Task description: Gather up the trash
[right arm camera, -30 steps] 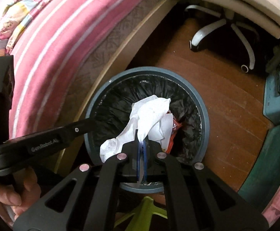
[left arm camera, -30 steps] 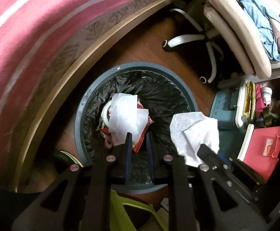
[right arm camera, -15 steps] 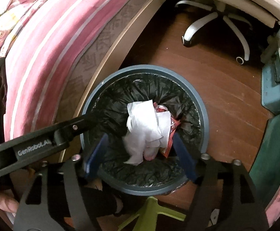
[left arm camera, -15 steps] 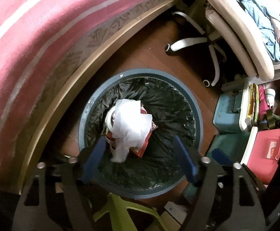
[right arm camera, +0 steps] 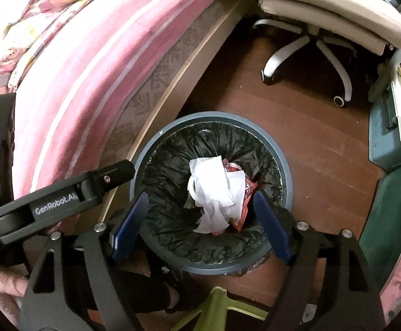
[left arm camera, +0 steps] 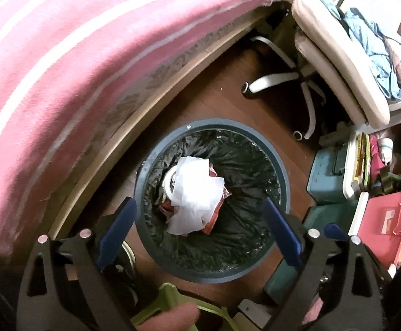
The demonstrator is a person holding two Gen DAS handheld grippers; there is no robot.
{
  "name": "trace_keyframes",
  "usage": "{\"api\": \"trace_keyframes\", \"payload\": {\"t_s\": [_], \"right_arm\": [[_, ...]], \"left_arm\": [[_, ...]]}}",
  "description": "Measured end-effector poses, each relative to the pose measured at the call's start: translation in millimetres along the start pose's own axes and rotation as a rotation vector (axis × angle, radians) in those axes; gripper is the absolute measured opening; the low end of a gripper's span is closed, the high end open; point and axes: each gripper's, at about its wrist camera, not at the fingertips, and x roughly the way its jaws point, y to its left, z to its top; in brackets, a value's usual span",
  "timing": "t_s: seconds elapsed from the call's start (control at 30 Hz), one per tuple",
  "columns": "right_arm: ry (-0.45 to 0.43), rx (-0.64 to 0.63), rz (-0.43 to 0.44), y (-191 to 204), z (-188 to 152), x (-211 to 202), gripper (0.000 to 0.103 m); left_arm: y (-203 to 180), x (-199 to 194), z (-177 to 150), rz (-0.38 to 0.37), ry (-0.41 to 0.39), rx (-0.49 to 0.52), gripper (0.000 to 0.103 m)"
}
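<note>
one bin (left arm camera: 281,165) holding two white tissues (right arm camera: 214,182), both tongs spread empty.

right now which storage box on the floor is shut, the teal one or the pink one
The teal box, lid down with a dark latch on its front, nearer the office chair. The pink box beyond it stands open, white lid raised.

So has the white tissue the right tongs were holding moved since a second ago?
Yes. The white tissue has dropped from the right tongs, whose jaws have just been opening, onto the trash inside the bin.
</note>
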Motion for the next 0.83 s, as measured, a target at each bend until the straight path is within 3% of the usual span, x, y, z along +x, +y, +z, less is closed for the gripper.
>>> {"api": "trace_keyframes", "payload": {"t_s": [0.4,0.53,0.7,0.83], "right_arm": [[-0.064,-0.074,-0.012,20,-8,-39,0.079],[-0.081,-0.089,-0.014,23,-12,-50,0.079],[-0.103,-0.117,-0.010,29,-18,-68,0.079],[-0.131,-0.144,0.015,38,-25,-87,0.080]], "left_arm": [[-2,-40,-13,0.004,-0.099,0.039,0.097],[-3,-66,-21,0.022,-0.217,0.061,0.097],[-5,-84,-24,-0.003,-0.207,0.082,0.097],[5,-114,-32,-0.027,-0.290,0.043,0.097]]}}
